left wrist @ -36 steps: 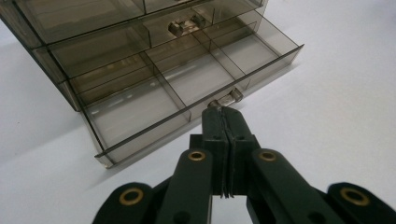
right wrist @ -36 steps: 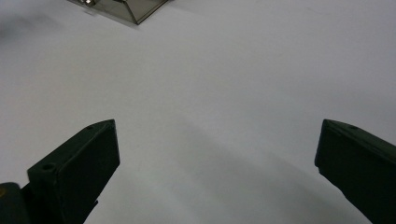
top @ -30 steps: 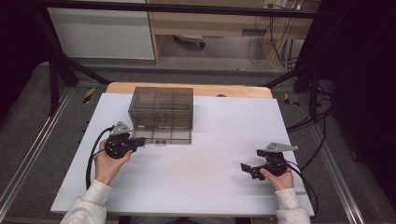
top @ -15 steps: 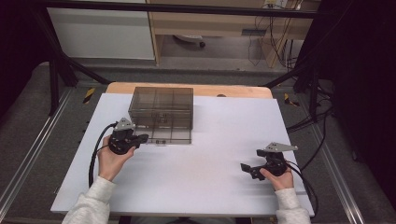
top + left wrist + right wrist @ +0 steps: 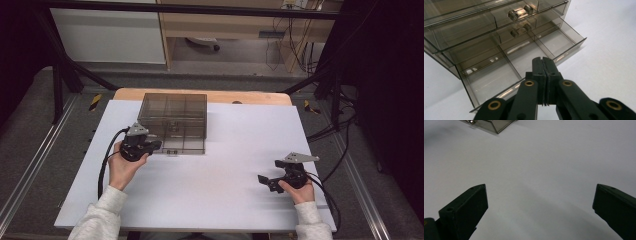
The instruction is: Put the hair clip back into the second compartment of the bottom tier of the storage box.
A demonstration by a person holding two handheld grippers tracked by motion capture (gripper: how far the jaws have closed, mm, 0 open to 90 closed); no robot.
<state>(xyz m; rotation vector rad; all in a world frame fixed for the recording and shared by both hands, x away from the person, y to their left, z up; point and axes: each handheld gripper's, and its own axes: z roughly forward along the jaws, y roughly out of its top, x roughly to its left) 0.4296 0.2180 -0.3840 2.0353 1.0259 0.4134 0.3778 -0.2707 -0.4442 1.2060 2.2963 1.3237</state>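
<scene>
Overhead, high view: 1 smoky transparent drawer cabinet (image 5: 172,120) stands on the white table top (image 5: 220,190), toward its far left part, in front of a strip of bare wooden table edge (image 5: 250,96). Bottom drawer (image 5: 179,145) pulled out toward the person. Left gripper (image 5: 150,146) held in the person's left hand (image 5: 122,167), just beside the drawer's left front corner; contact cannot be told from here. Black cable (image 5: 105,162) loops from it along the left forearm. Right gripper (image 5: 264,179) in the right hand (image 5: 297,190), low on the table's right side, well apart from the cabinet, grey 3-cornered plate on top.

Left gripper view: left gripper (image 5: 542,60) with both black jaws pressed flat together, nothing between them, tips hanging over the front wall of the open bottom drawer (image 5: 524,60). Drawer divided into several compartments by clear partitions; those in sight hold nothing. 2 clear knobs show on the drawers above, upper knob (image 5: 520,12) and lower knob (image 5: 520,29).

Right gripper view: right gripper (image 5: 539,197) with jaws spread wide, bare white surface between them. 1 corner of the cabinet (image 5: 491,125) at the top edge, far off.
</scene>
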